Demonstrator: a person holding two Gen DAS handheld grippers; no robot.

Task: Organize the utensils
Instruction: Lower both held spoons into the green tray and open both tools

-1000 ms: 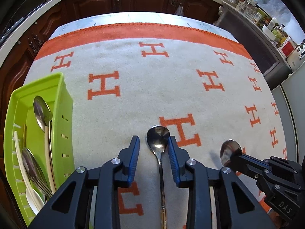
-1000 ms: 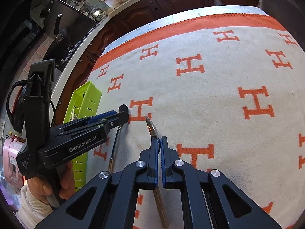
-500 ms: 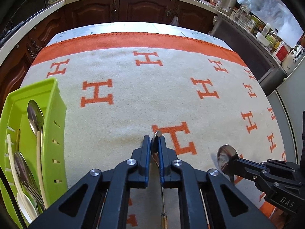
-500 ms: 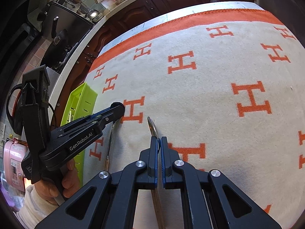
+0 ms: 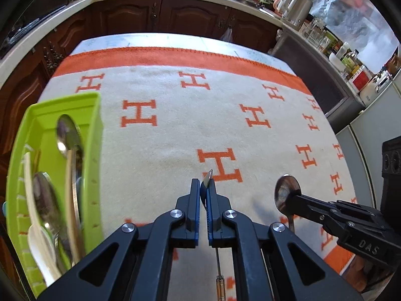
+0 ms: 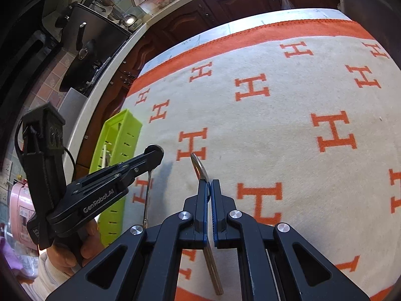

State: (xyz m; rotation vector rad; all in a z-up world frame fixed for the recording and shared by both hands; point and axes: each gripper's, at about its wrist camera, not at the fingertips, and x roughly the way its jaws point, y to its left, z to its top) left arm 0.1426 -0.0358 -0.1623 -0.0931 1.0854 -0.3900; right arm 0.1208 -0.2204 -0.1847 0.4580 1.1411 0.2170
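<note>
Cream blanket [image 5: 175, 130] with orange H marks and an orange border covers the table; dark wood cabinets [image 5: 155, 15] and a counter run behind it.

Green slotted tray [image 5: 94, 135] sits at the blanket's left edge; inside lie several utensils lengthwise, among them a metal spoon [image 5: 65, 133] with bowl toward the far end and pale-handled pieces beside it; details blurred.

Left gripper [image 5: 203, 188]: jaws have just been closing and now stand together, clamped on a slim metal spoon [image 5: 208, 176]; its bowl is pinched edge-on between the blue pads, tip poking out past the fingertips; thin shaft with a brown end hangs back beneath the gripper; in the right wrist view the same spoon's shaft [image 6: 148, 198] dangles clear above the blanket, with its shadow on the cloth just beside it.

Right gripper [image 6: 208, 183]: jaws together, clamped on a second spoon [image 6: 198, 166]; bowl sticks out ahead of the pads, flat gold-toned handle trails below; seen from the left wrist, its round bowl [image 5: 287, 193] faces the camera.

A hand [image 6: 85, 240] in a white sleeve holds the left gripper's handle; tray lies just behind it.
</note>
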